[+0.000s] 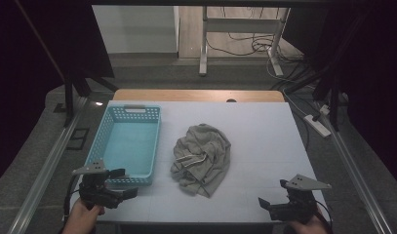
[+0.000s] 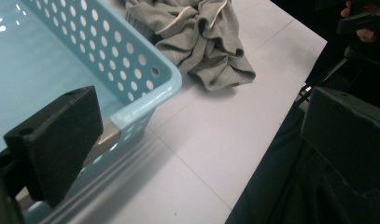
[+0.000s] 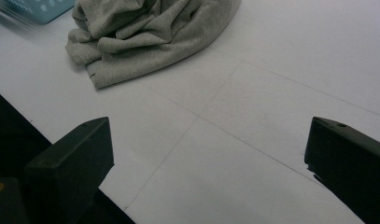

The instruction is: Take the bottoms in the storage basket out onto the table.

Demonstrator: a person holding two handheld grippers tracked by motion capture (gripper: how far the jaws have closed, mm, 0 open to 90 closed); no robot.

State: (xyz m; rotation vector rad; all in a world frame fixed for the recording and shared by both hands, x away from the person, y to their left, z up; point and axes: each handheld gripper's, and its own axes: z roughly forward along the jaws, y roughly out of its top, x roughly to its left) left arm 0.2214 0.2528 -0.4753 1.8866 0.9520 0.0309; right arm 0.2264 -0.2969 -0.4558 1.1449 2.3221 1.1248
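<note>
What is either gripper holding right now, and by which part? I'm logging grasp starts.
Nothing is held. The left gripper and right gripper are both open, apart from the grey garment.

The high view is dim, its side margins nearly black, while the white desk (image 1: 254, 131) catches soft overhead light and a small glare spot glints beyond its far left corner. In both gripper views the near black jaws look soft, and the basket (image 2: 145, 79) rim smears with blur at the bottom.

The crumpled garment (image 1: 202, 158) is grey-green with pale piping; left of it the basket (image 1: 101, 141) is light blue, perforated; the table (image 1: 264, 131) white
</note>
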